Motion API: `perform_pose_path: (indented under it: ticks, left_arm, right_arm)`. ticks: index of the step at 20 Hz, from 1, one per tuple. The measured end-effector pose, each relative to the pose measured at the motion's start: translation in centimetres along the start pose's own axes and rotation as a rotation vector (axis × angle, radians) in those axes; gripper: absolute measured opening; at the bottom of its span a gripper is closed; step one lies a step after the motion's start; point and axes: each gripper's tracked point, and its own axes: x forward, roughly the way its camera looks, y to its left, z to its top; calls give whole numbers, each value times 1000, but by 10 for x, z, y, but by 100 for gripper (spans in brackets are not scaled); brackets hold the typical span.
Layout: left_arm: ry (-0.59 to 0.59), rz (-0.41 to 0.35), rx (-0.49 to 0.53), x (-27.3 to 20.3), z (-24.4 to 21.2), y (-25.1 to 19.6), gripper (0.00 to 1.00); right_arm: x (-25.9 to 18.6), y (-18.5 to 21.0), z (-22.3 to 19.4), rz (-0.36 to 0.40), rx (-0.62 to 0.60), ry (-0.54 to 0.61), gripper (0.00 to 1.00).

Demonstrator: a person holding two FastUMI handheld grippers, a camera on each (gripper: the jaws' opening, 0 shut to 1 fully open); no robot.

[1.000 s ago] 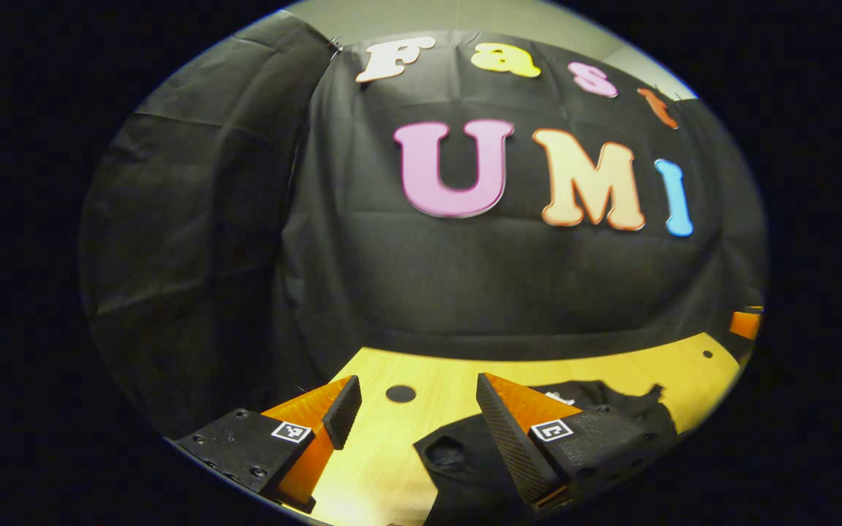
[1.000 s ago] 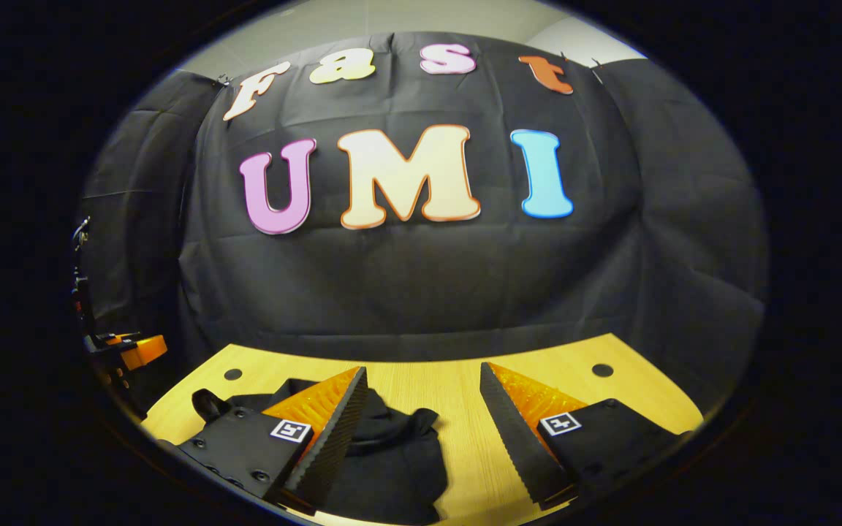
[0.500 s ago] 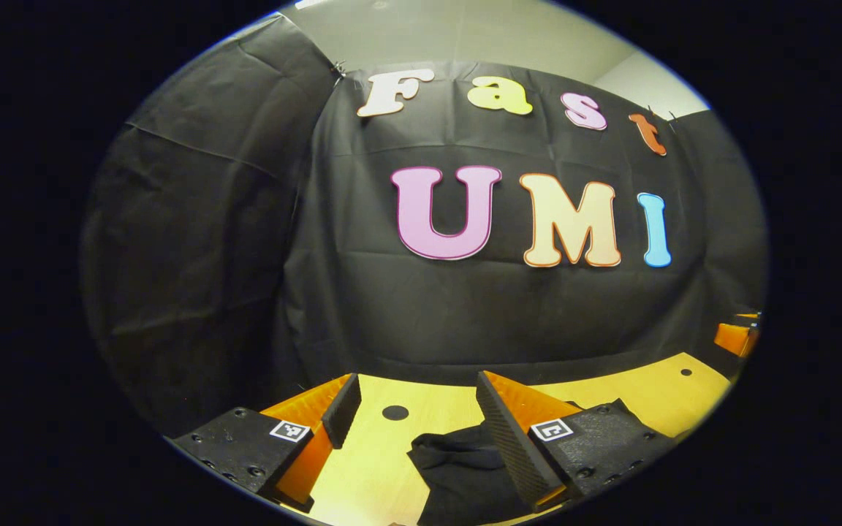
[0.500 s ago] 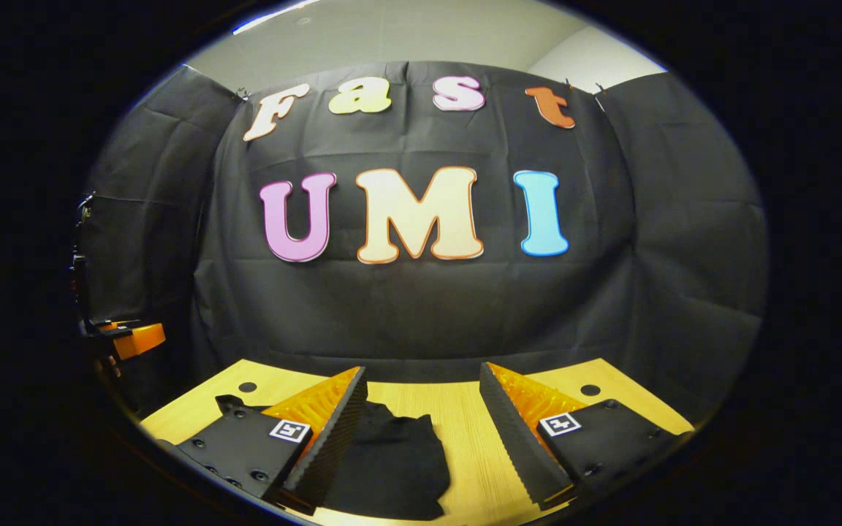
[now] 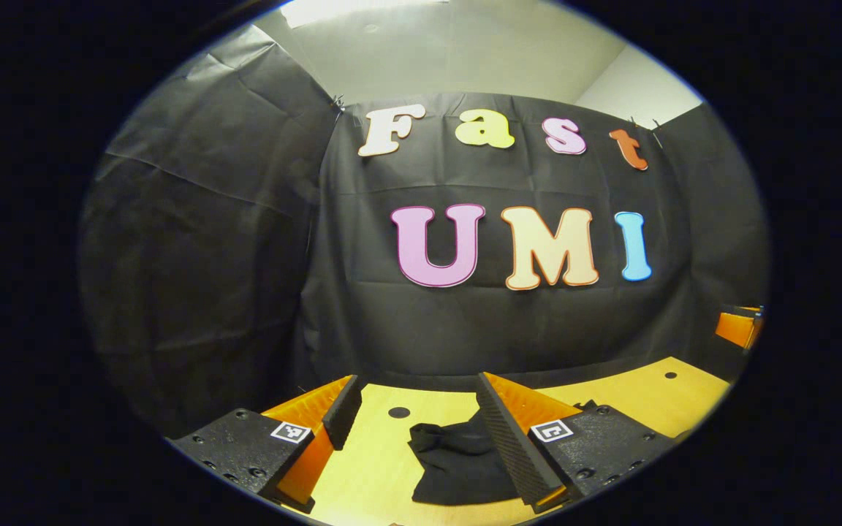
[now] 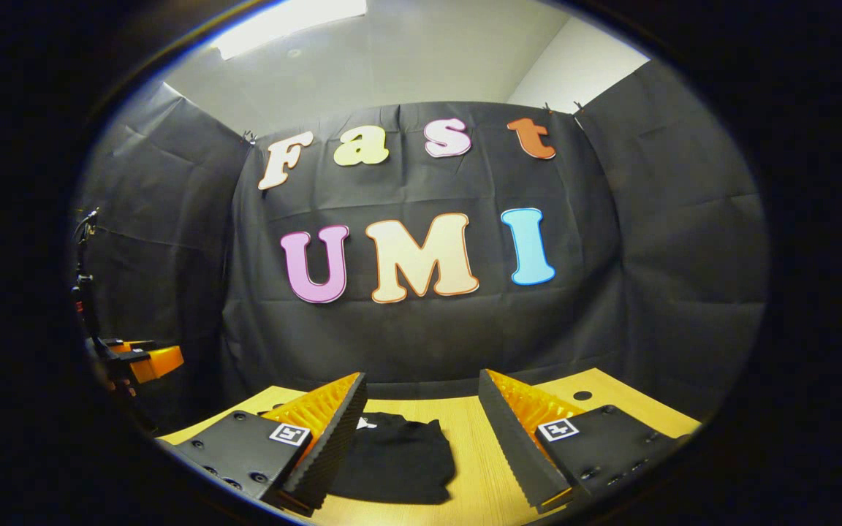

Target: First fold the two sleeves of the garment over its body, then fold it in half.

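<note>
Both held clear, the left gripper [image 5: 412, 400] and right gripper [image 6: 421, 398] stand wide apart and empty above a compact folded black cloth garment [image 6: 399, 459] lying on the pale wooden table [image 6: 476, 467]; folding looks finished, nothing apparently left.

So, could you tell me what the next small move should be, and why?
Probably draw both grippers back and stop. The garment lies on the table as a compact dark bundle with no sleeve sticking out, so it looks folded. The left gripper and right gripper are both open, above the table and holding nothing. If an edge looks loose, one light press could flatten it.
</note>
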Motion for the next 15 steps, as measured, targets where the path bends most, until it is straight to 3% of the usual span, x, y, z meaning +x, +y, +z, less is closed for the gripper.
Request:
perform_pose_path:
  ticks: [6, 8, 9, 15]
  left_arm:
    - [0, -11, -26, -44, 12, -9, 92]
    - [-15, -19, -13, -50, 21, -12, 93]
    - [-22, -25, -7, -53, 25, -13, 93]
    - [-61, -45, -1, -62, 44, -20, 93]
  right_arm:
    - [-54, -6, 2, 2, 23, -9, 94]
    - [-66, -8, 7, -3, 23, -22, 99]
    - [-70, -8, 9, -3, 23, -30, 94]
    - [-84, -8, 23, 0, 23, -64, 96]
